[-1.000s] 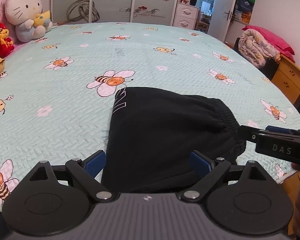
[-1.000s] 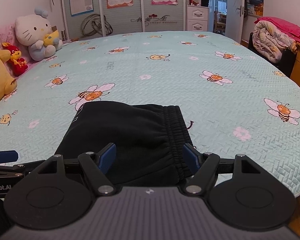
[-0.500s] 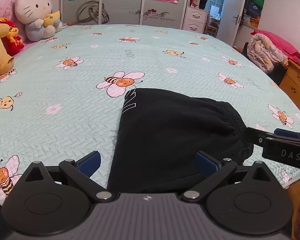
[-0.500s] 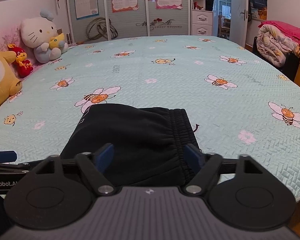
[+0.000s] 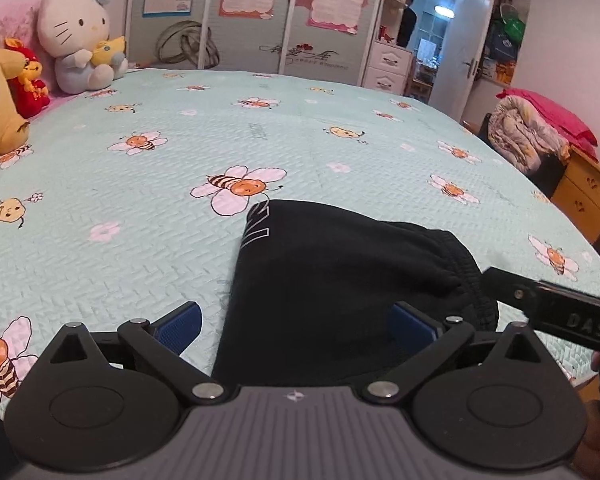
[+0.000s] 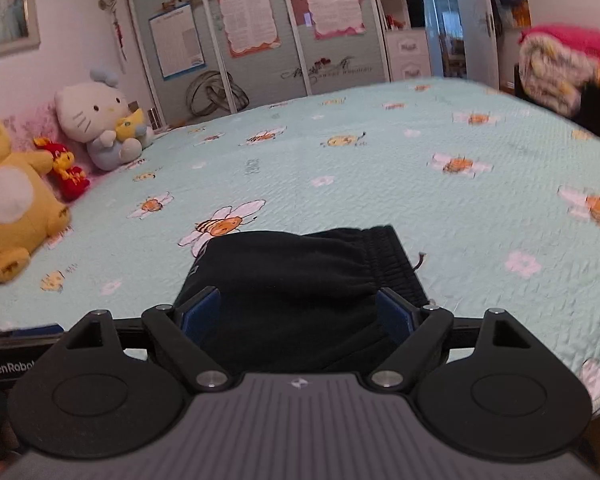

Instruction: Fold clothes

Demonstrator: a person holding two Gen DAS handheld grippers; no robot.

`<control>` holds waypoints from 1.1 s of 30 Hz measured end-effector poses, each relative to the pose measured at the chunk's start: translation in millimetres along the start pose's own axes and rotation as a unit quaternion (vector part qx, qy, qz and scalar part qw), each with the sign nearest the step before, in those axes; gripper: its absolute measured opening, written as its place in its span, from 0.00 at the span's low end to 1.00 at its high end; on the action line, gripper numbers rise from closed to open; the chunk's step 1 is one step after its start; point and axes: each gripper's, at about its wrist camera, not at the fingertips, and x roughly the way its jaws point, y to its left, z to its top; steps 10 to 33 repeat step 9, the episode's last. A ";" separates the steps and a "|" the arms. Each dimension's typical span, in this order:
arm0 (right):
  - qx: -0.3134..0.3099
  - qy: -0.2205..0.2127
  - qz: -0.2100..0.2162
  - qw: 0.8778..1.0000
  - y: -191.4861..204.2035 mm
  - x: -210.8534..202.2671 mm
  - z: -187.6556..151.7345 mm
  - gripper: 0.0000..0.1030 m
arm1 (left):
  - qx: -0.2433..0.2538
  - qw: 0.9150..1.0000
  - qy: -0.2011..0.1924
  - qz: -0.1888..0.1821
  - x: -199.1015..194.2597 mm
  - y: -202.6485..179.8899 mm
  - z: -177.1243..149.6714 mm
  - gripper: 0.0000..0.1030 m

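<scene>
Black folded trousers (image 5: 340, 292) on the near edge of a pale green bedspread (image 5: 260, 140) printed with bees and flowers. Lying flat, folded into a compact block with the long axis running away from the cameras toward the far wardrobe (image 5: 260, 20); elastic waistband (image 6: 392, 256) along the right-hand side, white lettering (image 5: 256, 228) at the far left corner, next to a large bee print (image 5: 240, 190). A short end of drawstring (image 6: 420, 258) poking out just beside the waistband in the right wrist view. Left gripper (image 5: 296, 324) spread wide over the near left part of the cloth, one blue pad (image 5: 180, 326) out over bare bedspread, the other above the black fabric, neither pressing on it. Right gripper (image 6: 300, 312) likewise released, both pads standing apart over the near end of the trousers by the waistband, nothing pinched between them. Also seen from the left wrist view as a black bar (image 5: 552, 312) coming in from the right, its tip just beside the waistband. Plush toys (image 5: 80, 40) lined up at the far left of the bed, rolled bedding (image 5: 528, 136) on a wooden cabinet at the far right.
</scene>
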 end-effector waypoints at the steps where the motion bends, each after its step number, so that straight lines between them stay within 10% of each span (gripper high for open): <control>1: -0.005 -0.001 -0.005 1.000 3.1 -0.8 0.3 0.81 | 0.005 1.000 0.000 0.000 -0.3 -1.6 -0.3 1.00; 33: -0.021 -0.006 -0.025 0.999 10.1 -3.8 0.9 0.81 | 0.004 1.000 0.000 0.006 -0.9 0.9 -1.2 1.00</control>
